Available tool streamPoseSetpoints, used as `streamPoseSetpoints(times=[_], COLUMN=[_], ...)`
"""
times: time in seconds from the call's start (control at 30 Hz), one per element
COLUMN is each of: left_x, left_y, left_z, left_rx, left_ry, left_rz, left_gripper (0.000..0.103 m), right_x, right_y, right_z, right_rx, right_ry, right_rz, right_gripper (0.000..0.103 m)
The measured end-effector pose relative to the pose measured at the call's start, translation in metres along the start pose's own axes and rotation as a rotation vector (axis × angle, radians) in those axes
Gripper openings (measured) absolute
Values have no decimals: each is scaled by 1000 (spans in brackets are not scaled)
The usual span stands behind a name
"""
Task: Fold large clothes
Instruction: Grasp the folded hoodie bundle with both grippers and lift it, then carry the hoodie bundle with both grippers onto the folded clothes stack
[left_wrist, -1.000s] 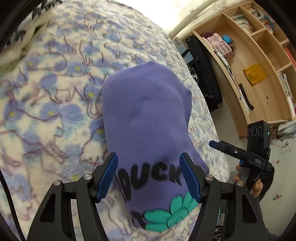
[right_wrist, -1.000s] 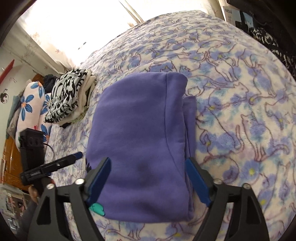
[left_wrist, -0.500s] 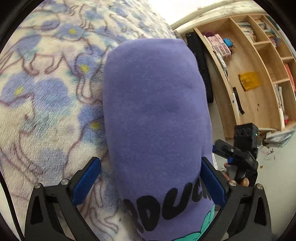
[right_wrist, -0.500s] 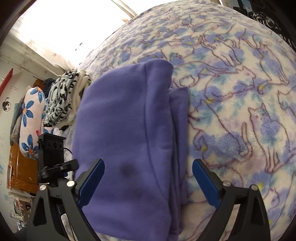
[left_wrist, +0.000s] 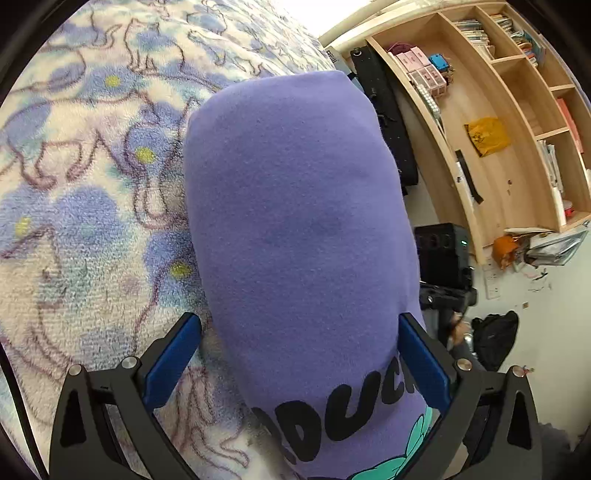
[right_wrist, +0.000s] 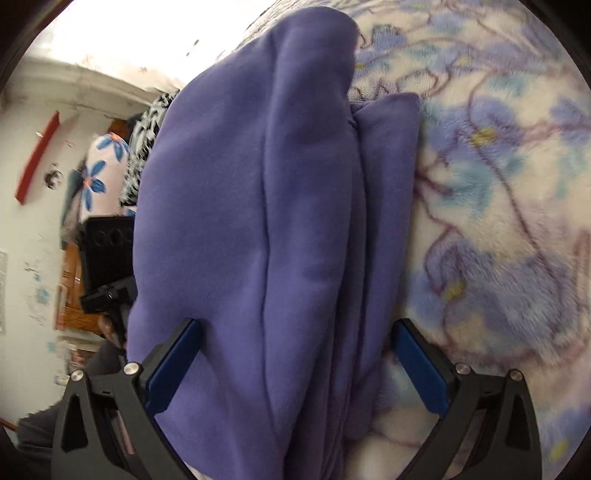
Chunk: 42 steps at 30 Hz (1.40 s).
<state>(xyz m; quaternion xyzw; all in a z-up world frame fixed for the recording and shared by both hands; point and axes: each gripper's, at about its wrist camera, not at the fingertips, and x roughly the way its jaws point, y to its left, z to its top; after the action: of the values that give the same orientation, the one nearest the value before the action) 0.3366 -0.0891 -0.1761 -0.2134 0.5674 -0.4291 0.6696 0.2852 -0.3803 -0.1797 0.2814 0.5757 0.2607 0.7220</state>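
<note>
left wrist view: the left gripper (left_wrist: 300, 345) is spread to its widest, its blue pads on either side of the folded purple sweatshirt (left_wrist: 295, 206), which lies on the floral blanket (left_wrist: 81, 221); whether the pads touch the cloth i cannot tell. a wooden bookshelf (left_wrist: 498, 122) stands far right.

right wrist view: the right gripper (right_wrist: 295, 350) is opening, the purple sweatshirt (right_wrist: 240, 221) between its pads, folded layers stacked on the floral blanket (right_wrist: 498, 184). a black-and-white garment (right_wrist: 147, 129) lies far left.
</note>
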Motion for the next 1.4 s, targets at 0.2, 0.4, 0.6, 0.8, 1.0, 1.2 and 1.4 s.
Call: streamPoseSetpoints(times=[0.2,0.4,0.6,0.8,1.0,1.2,1.4], left_x=[2,6,3,10,5,-32,-117], left_y=[7,-3,-4,-29,-44,-62,-73], left_z=[-2,-3,-9,-6,-4,-8,-20], left_rx=[0,37,36,55,65,72,53], left_ry=[16,52,52,9,-15,-109,-200], left_rz=[-80,-56,-25,104,173,224,251], left_gripper=[103,103,102,100,93,92,92], right_x=[7,6,6,1,-1,-15,-3], right_y=[4,9,12,14,40,80,152], right_z=[11,12,2,5,-1,-16,-29], right_rx=[-48,-78,-101,-53,-148,-179,-262], right_ry=[-26,-27,-24,-42,-83,-131,-180], right_rz=[35,43,48,104,-19,-75,-58], right_gripper=[103,101,100,100,86,57,53])
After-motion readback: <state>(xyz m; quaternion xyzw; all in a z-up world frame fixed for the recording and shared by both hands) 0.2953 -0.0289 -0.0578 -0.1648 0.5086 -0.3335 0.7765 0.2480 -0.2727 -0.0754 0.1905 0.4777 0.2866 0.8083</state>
